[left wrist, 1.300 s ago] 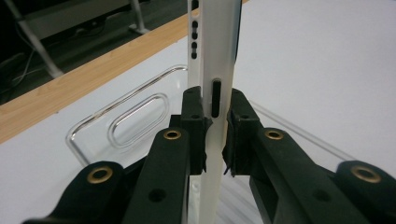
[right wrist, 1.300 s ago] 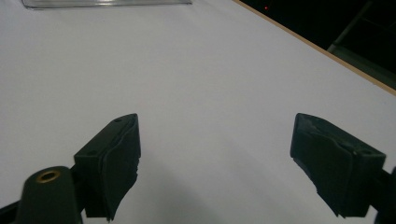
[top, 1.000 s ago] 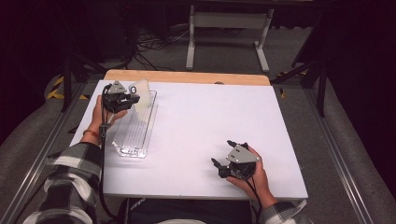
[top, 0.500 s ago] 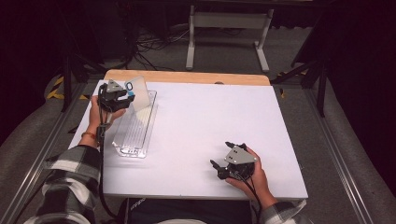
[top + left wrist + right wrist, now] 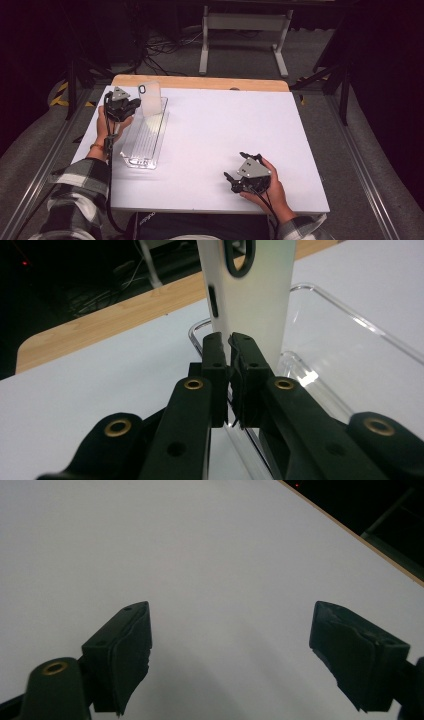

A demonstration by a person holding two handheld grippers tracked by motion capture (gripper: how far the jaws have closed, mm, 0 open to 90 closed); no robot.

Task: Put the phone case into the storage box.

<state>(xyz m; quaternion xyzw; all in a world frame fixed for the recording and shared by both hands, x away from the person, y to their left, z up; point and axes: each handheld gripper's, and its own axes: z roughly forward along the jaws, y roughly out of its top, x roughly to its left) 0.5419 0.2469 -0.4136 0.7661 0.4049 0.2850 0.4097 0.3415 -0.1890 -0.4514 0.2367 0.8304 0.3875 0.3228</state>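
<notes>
On the white table (image 5: 210, 130), a clear plastic tray (image 5: 146, 142) lies along the left side. At its far end a translucent phone case (image 5: 150, 98) stands upright, pinched at its edge by the left gripper (image 5: 229, 347), whose jaws have just been closing. Near the front edge, the right gripper (image 5: 230, 645) rests with jaws apart, holding nothing.

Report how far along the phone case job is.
Done: the left gripper is shut on the edge of the white phone case, held upright at the far end of the clear tray. In hand: that grip, its jaws having just closed. Left: apparently carrying the case off or setting it down; the right gripper rests open on the table.
</notes>
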